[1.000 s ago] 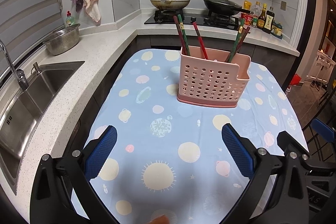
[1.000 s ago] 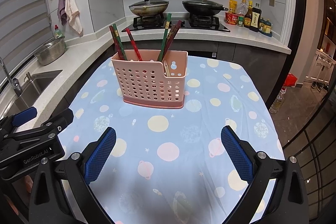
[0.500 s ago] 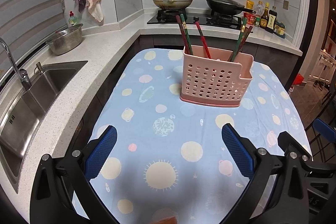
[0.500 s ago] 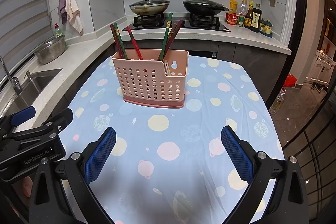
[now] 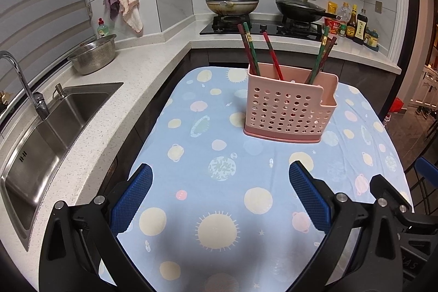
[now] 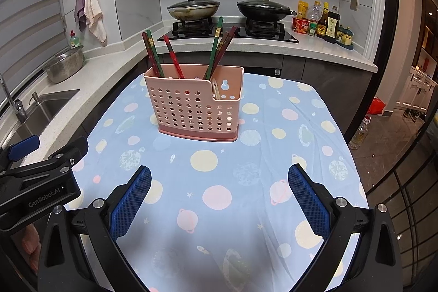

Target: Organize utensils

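A pink perforated utensil holder (image 5: 290, 107) (image 6: 195, 106) stands upright on the blue dotted tablecloth (image 5: 219, 182) (image 6: 219, 168). Several red and green chopsticks (image 5: 253, 49) (image 6: 219, 45) stand tilted in its tall compartment. A pale utensil (image 6: 216, 89) rests in the low side compartment. My left gripper (image 5: 220, 196) is open and empty, well short of the holder. My right gripper (image 6: 219, 199) is open and empty, also short of it. The left gripper's body shows at the left of the right wrist view (image 6: 41, 177).
A steel sink (image 5: 41, 133) and tap (image 5: 24, 84) lie left of the table. A metal colander (image 5: 93, 56) sits on the counter. Two pans (image 5: 232, 3) (image 5: 299, 8) sit on the hob behind. Sauce bottles (image 5: 353, 23) stand at the back right.
Both views have shifted slightly, with the holder sitting a little farther right and lower in each. Both grippers stay open and empty.
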`<state>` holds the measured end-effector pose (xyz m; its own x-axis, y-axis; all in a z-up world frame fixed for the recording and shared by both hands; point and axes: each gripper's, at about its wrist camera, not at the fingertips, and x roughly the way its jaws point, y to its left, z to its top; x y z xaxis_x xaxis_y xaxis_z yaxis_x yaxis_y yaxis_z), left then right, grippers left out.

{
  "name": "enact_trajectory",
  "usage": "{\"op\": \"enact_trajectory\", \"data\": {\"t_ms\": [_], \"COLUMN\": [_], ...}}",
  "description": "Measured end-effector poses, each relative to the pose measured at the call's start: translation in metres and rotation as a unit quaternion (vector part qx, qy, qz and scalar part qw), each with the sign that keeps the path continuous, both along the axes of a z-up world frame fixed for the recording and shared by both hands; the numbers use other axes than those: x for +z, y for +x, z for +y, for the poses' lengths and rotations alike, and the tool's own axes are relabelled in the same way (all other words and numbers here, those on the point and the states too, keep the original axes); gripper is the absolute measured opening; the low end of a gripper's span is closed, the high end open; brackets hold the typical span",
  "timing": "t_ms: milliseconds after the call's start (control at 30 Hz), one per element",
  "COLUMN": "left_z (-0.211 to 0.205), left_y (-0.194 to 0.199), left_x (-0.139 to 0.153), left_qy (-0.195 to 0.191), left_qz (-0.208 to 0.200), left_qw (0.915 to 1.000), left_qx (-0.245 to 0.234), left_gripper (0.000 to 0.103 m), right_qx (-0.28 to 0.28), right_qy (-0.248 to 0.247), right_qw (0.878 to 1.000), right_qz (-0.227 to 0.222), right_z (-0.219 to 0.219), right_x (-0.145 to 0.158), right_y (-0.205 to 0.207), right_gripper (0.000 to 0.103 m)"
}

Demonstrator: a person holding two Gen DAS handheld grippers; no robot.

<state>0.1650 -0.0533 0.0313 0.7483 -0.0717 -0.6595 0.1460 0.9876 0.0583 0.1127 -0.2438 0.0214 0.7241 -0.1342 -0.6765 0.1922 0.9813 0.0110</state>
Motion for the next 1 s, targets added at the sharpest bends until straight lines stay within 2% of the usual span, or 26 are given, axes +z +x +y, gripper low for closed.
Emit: {"op": "enact_trajectory", "data": {"t_ms": [167,1000], "left_z": [0.0035,0.0021], "left_y": [0.0011,0.0002], "left_x": [-0.0008,-0.0015], "left_qy": [-0.009,0.002], "left_qz": [0.006,0.0], "left_qw": [0.9999,1.0], "left_qx": [0.005,0.009], "left_gripper": [0.096,0.096], "right_qx": [-0.001,-0.002], "right_qy": [0.0,-0.001], "right_qw": [1.0,1.0], "right_qz": [0.0,0.0], "right_z": [-0.0009,-0.0021], "right_x": [0.0003,0.0], "right_y": [0.0006,0.0009], "right_gripper": [0.097,0.097]}}
